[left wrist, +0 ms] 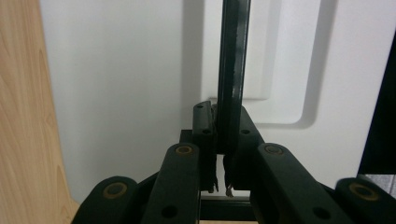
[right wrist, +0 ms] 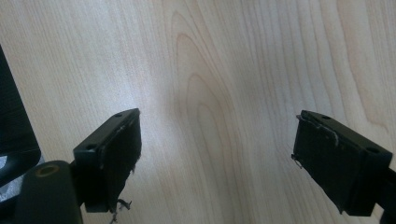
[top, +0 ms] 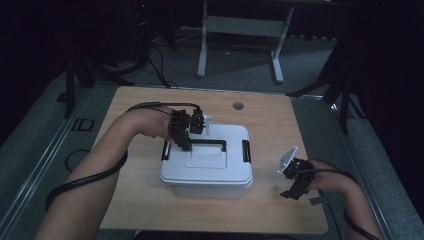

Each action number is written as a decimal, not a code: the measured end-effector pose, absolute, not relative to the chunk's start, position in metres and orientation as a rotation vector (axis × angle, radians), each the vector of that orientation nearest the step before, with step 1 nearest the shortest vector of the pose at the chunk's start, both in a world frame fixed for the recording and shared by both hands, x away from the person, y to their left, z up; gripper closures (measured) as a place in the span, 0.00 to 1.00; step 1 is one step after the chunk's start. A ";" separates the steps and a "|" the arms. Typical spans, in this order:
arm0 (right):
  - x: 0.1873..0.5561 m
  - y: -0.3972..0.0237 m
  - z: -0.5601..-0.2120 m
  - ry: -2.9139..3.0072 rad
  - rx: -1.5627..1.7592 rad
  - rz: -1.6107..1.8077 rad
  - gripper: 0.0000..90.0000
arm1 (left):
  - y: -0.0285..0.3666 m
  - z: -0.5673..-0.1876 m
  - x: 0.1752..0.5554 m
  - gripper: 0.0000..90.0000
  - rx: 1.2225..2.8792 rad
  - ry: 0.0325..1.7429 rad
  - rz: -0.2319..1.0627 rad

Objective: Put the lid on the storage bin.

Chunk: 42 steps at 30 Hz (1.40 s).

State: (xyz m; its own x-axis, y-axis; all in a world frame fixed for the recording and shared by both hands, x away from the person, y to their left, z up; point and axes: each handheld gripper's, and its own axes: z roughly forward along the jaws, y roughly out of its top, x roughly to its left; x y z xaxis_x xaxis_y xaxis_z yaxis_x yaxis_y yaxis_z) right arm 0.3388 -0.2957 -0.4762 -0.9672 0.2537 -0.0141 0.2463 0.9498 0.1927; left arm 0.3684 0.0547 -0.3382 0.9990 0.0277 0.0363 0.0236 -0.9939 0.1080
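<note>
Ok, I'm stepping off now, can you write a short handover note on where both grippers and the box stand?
Left gripper: shut on the black handle of the white box's lid.
Right gripper: open, nothing between the jaws, over bare table to the right of the box.
White box: mid-table, lid on, black side latches look down.
Done: handle gripped.
Left: probably lifting or carrying the box by the handle, or unlatching first.

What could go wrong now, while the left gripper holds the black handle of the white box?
1. The left gripper is shut on the thin handle near one end, so the box might tilt or the bar might slip if lifted.
2. The side latches appear closed; pulling up might raise the whole box instead of its lid.
3. The right gripper is open over the table and does not steady the box.
</note>
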 end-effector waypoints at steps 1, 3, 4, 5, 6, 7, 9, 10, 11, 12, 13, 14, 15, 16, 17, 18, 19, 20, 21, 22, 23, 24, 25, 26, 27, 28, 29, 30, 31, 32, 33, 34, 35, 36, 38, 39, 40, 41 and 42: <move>0.339 -0.295 -0.477 3.064 0.389 0.292 0.17 | 0.053 -0.340 0.368 0.93 3.040 0.033 0.049; 0.339 -0.295 -0.478 3.068 0.382 0.280 0.17 | 0.050 -0.344 0.370 0.93 3.045 0.025 0.044; 0.339 -0.294 -0.479 3.069 0.379 0.281 0.17 | 0.049 -0.345 0.371 0.93 3.045 0.028 0.042; 0.339 -0.294 -0.479 3.069 0.379 0.281 0.17 | 0.049 -0.345 0.371 0.93 3.045 0.028 0.042; 0.339 -0.294 -0.479 3.070 0.378 0.281 0.17 | 0.048 -0.348 0.373 0.93 3.045 0.036 0.048; 0.339 -0.293 -0.479 3.070 0.376 0.280 0.17 | 0.047 -0.349 0.376 0.93 3.046 0.045 0.038; 0.339 -0.291 -0.479 3.069 0.373 0.288 0.17 | 0.045 -0.352 0.377 0.93 3.048 0.042 0.050; 0.340 -0.291 -0.479 3.070 0.372 0.294 0.17 | 0.044 -0.354 0.378 0.93 3.052 0.046 0.033; 0.340 -0.291 -0.480 3.071 0.367 0.292 0.17 | 0.043 -0.356 0.379 0.93 3.056 0.040 0.044; 0.340 -0.290 -0.481 3.072 0.367 0.285 0.16 | 0.042 -0.357 0.379 0.93 3.061 0.043 0.042; 0.340 -0.290 -0.481 3.074 0.365 0.282 0.17 | 0.041 -0.358 0.379 0.93 3.059 0.034 0.033; 0.340 -0.289 -0.481 3.075 0.366 0.282 0.17 | 0.040 -0.359 0.379 0.93 3.053 0.038 0.029; 0.340 -0.289 -0.481 3.076 0.367 0.283 0.17 | 0.038 -0.359 0.380 0.93 3.055 0.040 0.026; 0.340 -0.289 -0.482 3.076 0.365 0.280 0.17 | 0.037 -0.359 0.381 0.93 3.060 0.039 0.024; 0.340 -0.289 -0.482 3.077 0.366 0.281 0.17 | 0.036 -0.359 0.381 0.93 3.064 0.037 0.027; 0.340 -0.288 -0.482 3.078 0.366 0.287 0.17 | 0.036 -0.359 0.382 0.93 3.063 0.039 0.030; 0.340 -0.288 -0.483 3.081 0.369 0.293 0.17 | 0.036 -0.359 0.382 0.93 3.063 0.043 0.026; 0.340 -0.288 -0.483 3.082 0.366 0.292 0.17 | 0.036 -0.359 0.382 0.93 3.063 0.050 0.027; 0.340 -0.287 -0.484 3.084 0.364 0.287 0.17 | 0.037 -0.359 0.383 0.93 3.064 0.056 0.028; 0.340 -0.287 -0.485 3.085 0.361 0.283 0.17 | 0.037 -0.359 0.383 0.93 3.068 0.058 0.030; 0.340 -0.287 -0.485 3.086 0.363 0.283 0.17 | 0.038 -0.360 0.383 0.93 3.064 0.075 0.022; 0.340 -0.286 -0.486 3.087 0.362 0.281 0.17 | 0.038 -0.361 0.384 0.93 3.064 0.079 0.022; 0.340 -0.286 -0.485 3.088 0.361 0.280 0.17 | 0.038 -0.362 0.384 0.93 3.069 0.078 0.026; 0.340 -0.285 -0.485 3.088 0.363 0.284 0.17 | 0.039 -0.364 0.385 0.92 3.069 0.078 0.022; 0.340 -0.285 -0.485 3.087 0.362 0.284 0.17 | 0.039 -0.365 0.385 0.92 3.066 0.078 0.021; 0.340 -0.284 -0.484 3.086 0.360 0.283 0.17 | 0.038 -0.366 0.385 0.92 3.067 0.079 0.012; 0.340 -0.284 -0.484 3.086 0.360 0.285 0.17 | 0.038 -0.368 0.385 0.92 3.072 0.072 0.013; 0.341 -0.285 -0.484 3.086 0.364 0.289 0.17 | 0.038 -0.369 0.385 0.92 3.070 0.068 0.014; 0.341 -0.285 -0.483 3.085 0.364 0.291 0.17 | 0.038 -0.369 0.385 0.92 3.071 0.077 0.006; 0.341 -0.285 -0.483 3.084 0.366 0.295 0.17 | 0.038 -0.370 0.385 0.92 3.069 0.077 0.005; 0.341 -0.285 -0.483 3.085 0.369 0.298 0.17 | 0.038 -0.370 0.385 0.92 3.067 0.075 0.005; 0.341 -0.285 -0.483 3.085 0.370 0.298 0.17 | 0.039 -0.370 0.386 0.92 3.062 0.089 -0.003; 0.341 -0.285 -0.483 3.084 0.369 0.299 0.17 | 0.039 -0.370 0.386 0.92 3.057 0.095 -0.008; 0.341 -0.285 -0.482 3.085 0.369 0.301 0.17 | 0.039 -0.370 0.386 0.92 3.056 0.094 -0.006; 0.340 -0.285 -0.483 3.083 0.365 0.298 0.17 | 0.040 -0.370 0.386 0.92 3.053 0.094 -0.001; 0.340 -0.285 -0.483 3.084 0.365 0.303 0.17 | 0.040 -0.371 0.386 0.92 3.051 0.098 -0.003; 0.340 -0.285 -0.483 3.085 0.364 0.304 0.17 | 0.040 -0.371 0.386 0.92 3.048 0.104 -0.009; 0.340 -0.285 -0.483 3.085 0.364 0.304 0.17 | 0.040 -0.371 0.386 0.92 3.048 0.104 -0.009; 0.340 -0.284 -0.483 3.084 0.361 0.300 0.17 | 0.041 -0.371 0.387 0.92 3.043 0.122 -0.021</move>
